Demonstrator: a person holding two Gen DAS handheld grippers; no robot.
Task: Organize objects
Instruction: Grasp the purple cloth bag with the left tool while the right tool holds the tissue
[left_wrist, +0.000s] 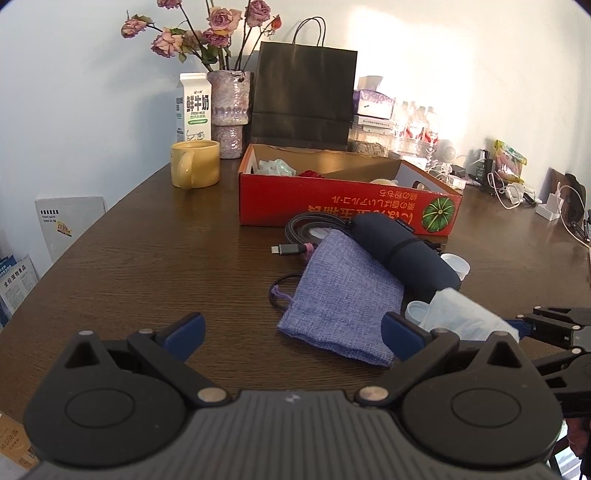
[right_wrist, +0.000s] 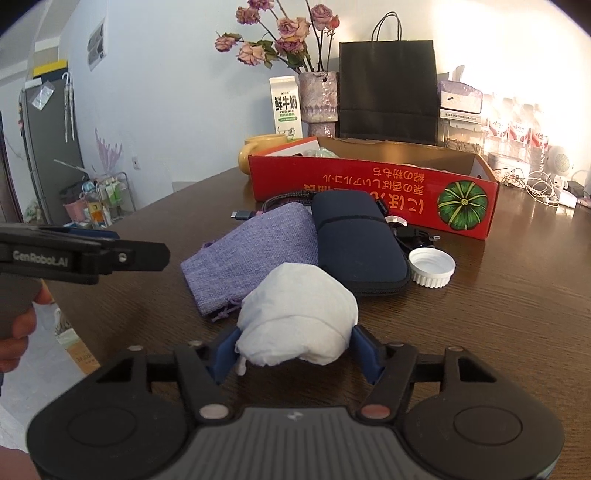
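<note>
right gripper (right_wrist: 293, 350): pads closed against white tissue wad (right_wrist: 299, 314) | wad: on table (right_wrist: 498, 314), near side of red box (right_wrist: 373, 192), touching purple pouch (right_wrist: 255, 251) | left gripper (left_wrist: 291, 332): jaws apart, nothing between, also before the box

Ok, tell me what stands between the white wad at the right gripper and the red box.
The white wad sits between the right gripper's fingers. Toward the red box lie the purple pouch and the navy case, with a white cap to the right. Lifted over them, nothing visible blocks the box's open top.
</note>
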